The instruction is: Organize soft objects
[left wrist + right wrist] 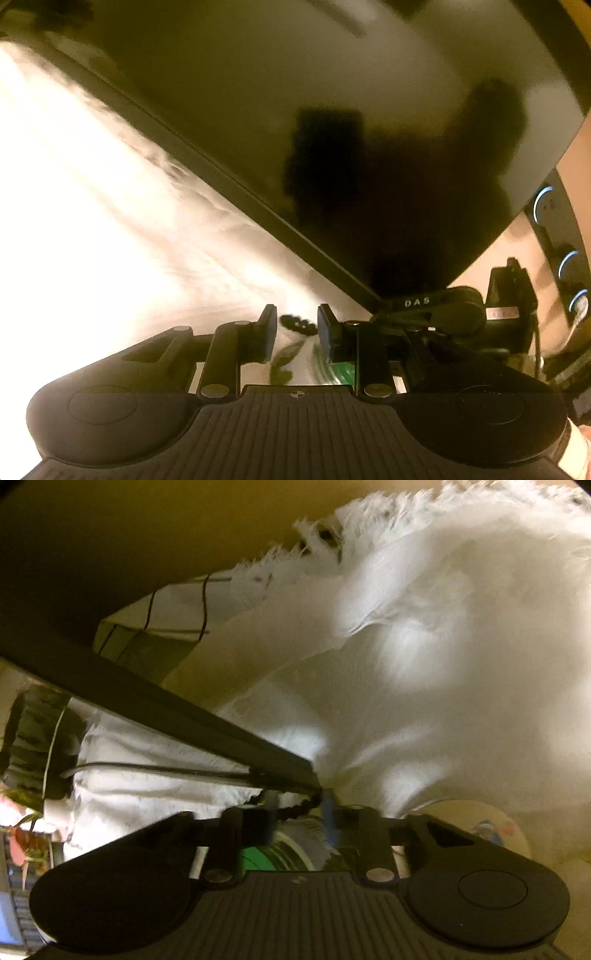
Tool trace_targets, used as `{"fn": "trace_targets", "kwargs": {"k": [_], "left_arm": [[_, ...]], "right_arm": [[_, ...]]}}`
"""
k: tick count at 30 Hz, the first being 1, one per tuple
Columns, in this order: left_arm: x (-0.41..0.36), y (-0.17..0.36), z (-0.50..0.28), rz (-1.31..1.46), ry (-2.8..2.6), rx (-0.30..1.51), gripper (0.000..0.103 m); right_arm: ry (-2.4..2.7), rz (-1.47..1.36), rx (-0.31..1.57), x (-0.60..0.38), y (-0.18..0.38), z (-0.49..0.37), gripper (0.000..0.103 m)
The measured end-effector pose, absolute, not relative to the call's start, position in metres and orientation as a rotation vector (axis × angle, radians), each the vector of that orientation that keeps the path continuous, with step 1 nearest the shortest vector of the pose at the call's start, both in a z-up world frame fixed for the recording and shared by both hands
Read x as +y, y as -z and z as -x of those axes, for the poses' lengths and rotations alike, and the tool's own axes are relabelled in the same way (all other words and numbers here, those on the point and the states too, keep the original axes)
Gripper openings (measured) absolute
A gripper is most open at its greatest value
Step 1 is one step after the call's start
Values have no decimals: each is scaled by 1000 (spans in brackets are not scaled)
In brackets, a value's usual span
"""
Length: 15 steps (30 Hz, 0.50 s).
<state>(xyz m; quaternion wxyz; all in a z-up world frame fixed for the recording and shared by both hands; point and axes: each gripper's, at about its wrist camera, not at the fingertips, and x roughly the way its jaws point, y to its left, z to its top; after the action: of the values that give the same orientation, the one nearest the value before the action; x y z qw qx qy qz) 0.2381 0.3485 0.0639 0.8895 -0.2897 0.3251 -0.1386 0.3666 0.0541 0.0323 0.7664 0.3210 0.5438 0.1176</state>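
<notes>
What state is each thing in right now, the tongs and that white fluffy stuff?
Left tongs: shut on a black beaded cord over white fabric.
Right tongs: pinching the same kind of beaded cord where the white cloth gathers.
White fringed cloth: bunched, draped, puckered toward the right tongs.
Dark board: bare, tilted across the view.

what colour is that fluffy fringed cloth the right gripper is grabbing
White. The fringed cloth shows best in the right wrist view.
</notes>
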Motion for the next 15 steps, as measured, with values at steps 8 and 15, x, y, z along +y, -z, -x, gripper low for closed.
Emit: {"fn": "trace_targets", "kwargs": {"k": [8, 15], "left_arm": [[358, -61, -199, 611, 243, 666, 27], [336, -67, -178, 589, 298, 687, 27]], "right_arm": [[-372, -690, 1052, 39, -85, -342, 7], [-408, -689, 996, 5, -131, -302, 7]]}}
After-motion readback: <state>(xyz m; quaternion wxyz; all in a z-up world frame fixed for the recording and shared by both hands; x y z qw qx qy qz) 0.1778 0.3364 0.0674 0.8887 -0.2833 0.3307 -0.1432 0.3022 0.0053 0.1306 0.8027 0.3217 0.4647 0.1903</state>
